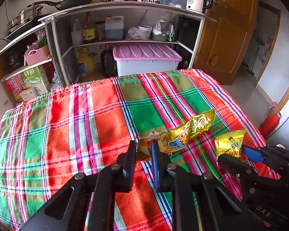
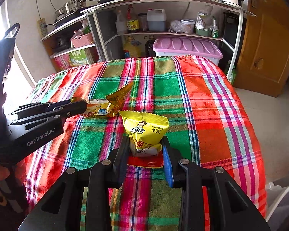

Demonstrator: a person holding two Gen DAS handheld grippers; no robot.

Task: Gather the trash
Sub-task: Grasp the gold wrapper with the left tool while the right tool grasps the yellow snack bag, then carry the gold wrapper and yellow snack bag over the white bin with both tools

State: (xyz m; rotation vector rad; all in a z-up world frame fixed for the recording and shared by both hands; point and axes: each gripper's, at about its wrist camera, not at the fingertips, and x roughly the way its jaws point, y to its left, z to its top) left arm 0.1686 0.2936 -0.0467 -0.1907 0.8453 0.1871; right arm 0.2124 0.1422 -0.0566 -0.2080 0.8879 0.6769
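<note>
Two crinkly snack wrappers pinched above a plaid tablecloth [image 1: 86, 125].

Left gripper [image 1: 143, 150] clenched on torn end of gold wrapper [image 1: 188, 130]: light, floppy, slick foil. Right gripper [image 2: 144, 150] clamped across lower half of yellow packet [image 2: 144, 129]: puffy, soft, best taken by crimped seam.

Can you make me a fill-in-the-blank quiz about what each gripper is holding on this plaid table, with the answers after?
1. The left gripper is shut on the end of a long ____-coloured snack wrapper.
2. The right gripper is shut on a ____ snack packet.
3. Both wrappers are over a table covered by a ____ cloth.
4. On the shelf beyond the table stands a storage box with a ____ lid.

Answers: gold; yellow; plaid; pink
</note>
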